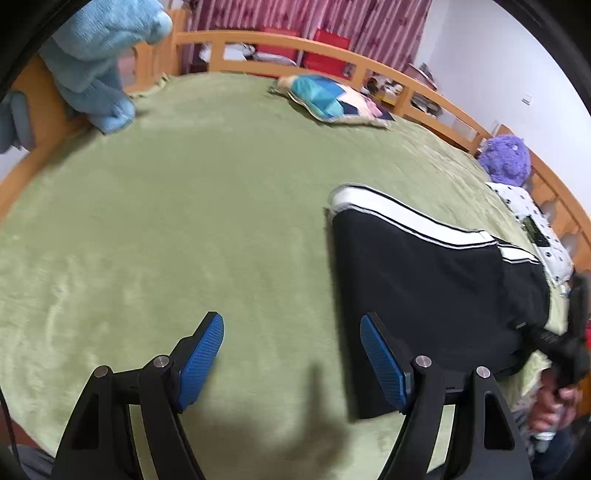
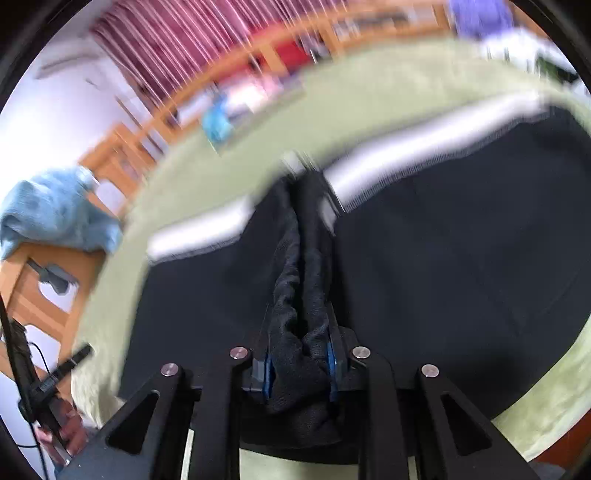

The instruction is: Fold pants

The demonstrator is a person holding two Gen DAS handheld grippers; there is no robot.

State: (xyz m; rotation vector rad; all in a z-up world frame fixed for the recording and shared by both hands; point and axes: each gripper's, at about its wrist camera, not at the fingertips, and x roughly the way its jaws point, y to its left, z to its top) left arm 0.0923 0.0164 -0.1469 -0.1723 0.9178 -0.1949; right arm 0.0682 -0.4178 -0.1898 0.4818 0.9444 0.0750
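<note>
Pants bunched in right gripper w/ jaws clamped; left gripper spread wide.

Green-blanketed wooden bed, striped curtains

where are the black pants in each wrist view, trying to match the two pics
Left wrist: the black pants lie on the green blanket at right of centre, white stripe along their far edge, beside the open left gripper.
Right wrist: they fill the centre and right, a bunch clamped in the right gripper.
Shared landmark: the light blue towel on the wooden bed frame.
</note>
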